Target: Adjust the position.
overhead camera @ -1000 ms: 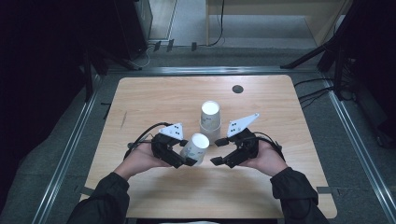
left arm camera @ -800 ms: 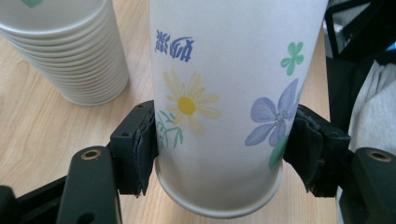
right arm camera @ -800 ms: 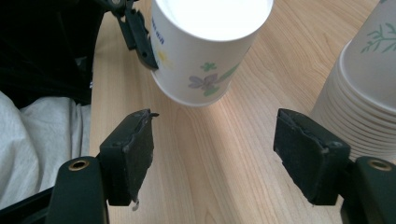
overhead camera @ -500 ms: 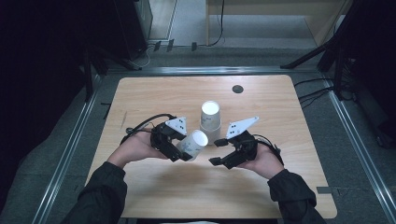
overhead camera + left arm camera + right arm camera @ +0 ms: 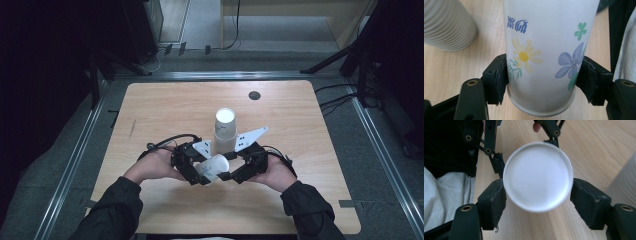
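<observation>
High view: left gripper [image 5: 204, 172] holds paper cup [image 5: 214, 167] tilted toward right gripper [image 5: 231, 175].

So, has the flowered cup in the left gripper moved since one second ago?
Yes. The flowered cup has gone rightward and slightly nearer the person, judged against the cup stack, toward the right gripper.

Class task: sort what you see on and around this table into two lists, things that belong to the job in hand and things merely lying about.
In the job:
- flowered paper cup, clamped in the left claw
- right claw, open around that cup's base
- stack of white cups, upright on the table

Lying about:
- round dark disc near the far edge
- floor cables
</observation>
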A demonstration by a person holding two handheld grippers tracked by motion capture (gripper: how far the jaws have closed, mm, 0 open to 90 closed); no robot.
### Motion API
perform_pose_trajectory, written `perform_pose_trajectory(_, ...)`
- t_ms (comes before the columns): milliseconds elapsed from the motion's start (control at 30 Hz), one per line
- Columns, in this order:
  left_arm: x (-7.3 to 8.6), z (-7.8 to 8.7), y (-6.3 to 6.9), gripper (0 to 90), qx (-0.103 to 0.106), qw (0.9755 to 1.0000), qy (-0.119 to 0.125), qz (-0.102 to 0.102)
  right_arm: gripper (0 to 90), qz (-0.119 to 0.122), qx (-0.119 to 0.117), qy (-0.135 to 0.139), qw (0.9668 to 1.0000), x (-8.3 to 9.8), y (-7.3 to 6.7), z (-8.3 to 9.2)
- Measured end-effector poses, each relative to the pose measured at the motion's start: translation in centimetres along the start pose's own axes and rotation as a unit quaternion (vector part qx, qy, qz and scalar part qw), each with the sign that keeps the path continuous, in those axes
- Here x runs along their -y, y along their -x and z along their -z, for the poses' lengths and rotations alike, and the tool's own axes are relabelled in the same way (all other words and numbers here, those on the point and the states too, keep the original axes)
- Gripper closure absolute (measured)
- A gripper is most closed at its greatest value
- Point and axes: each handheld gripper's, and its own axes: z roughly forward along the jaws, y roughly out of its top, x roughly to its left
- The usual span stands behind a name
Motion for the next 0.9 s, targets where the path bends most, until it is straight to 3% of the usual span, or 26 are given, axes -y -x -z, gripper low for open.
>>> perform_pose_trajectory(233, -0.2, -0.6, 0.3, 31.1, 0.007, 1.0, -0.004, -0.002, 29.7, 0.005, -0.012, -0.012, 0.9999, -0.3, -0.2, -1.0)
perform_pose_trajectory(500, -0.1, -0.5, 0.2, 29.0, 0.009, 1.0, 0.002, 0.001, 34.5, 0.007, -0.018, -0.013, 0.9997, -0.4, -0.1, -1.0)
perform_pose_trajectory(567, 0.0, -0.4, 0.1, 25.0, 0.011, 0.9998, 0.012, 0.007, 34.4, 0.007, -0.021, -0.01, 0.9997, -0.5, 0.0, -0.9)
perform_pose_trajectory(633, 0.0, -0.3, 0.0, 13.7, 0.01, 0.9995, 0.022, 0.018, 34.4, 0.006, -0.019, -0.004, 0.9998, -0.5, 0.0, -0.6)
perform_pose_trajectory(900, 1.1, 0.5, -0.4, 12.6, 0.008, 0.9962, 0.074, 0.046, 34.3, 0.001, -0.011, 0.024, 0.9997, -0.4, 0.2, 1.3)
